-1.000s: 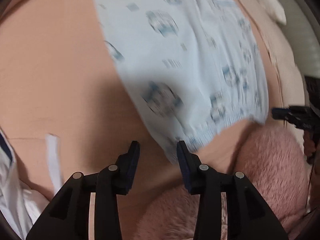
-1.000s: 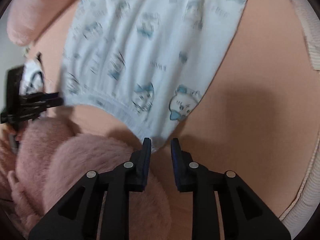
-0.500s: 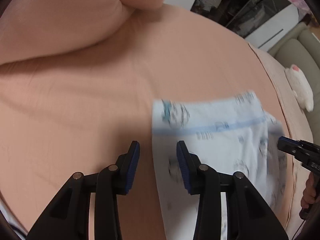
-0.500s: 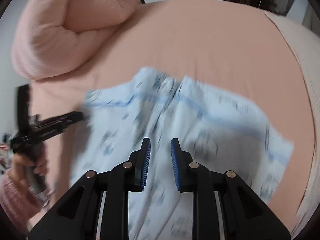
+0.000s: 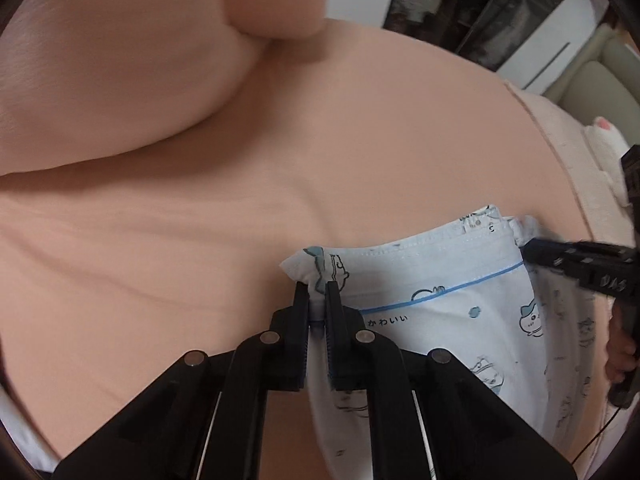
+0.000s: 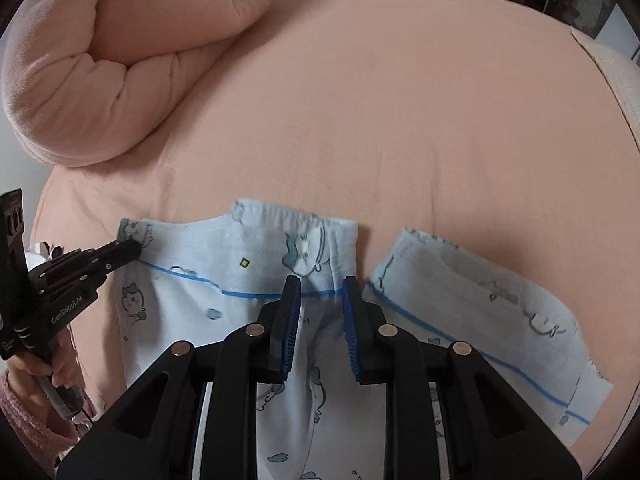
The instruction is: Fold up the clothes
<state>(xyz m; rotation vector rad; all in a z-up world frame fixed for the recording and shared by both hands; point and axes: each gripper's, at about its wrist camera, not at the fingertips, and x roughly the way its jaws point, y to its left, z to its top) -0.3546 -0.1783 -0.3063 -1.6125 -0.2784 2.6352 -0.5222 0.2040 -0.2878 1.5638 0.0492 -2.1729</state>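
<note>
A light blue garment (image 5: pixel 460 312) with cartoon prints and a dark blue piping line lies on the peach bed sheet (image 5: pixel 360 140). My left gripper (image 5: pixel 318 292) is closing, and its pads pinch the garment's far left corner, which bunches up between them. The right wrist view shows that same gripper (image 6: pixel 132 248) at the garment's (image 6: pixel 200 300) left corner. My right gripper (image 6: pixel 320 284) points down at the piped edge with its jaws a narrow gap apart, and cloth lies across that gap. A loose flap (image 6: pixel 480 312) spreads to its right.
A rolled pink duvet (image 6: pixel 120 60) lies at the back left of the bed. The bed's beige edge (image 6: pixel 612 80) runs down the right, with a white plush toy (image 5: pixel 604 140) and furniture (image 5: pixel 540 40) beyond it. A hand in a fuzzy pink sleeve (image 6: pixel 20 420) holds the left gripper.
Both grippers travelled from the ribbed hem by the fuzzy pink sleeve to the piped far edge. The left jaws went from wide apart to pinching the corner. The right jaws kept their narrow gap.
</note>
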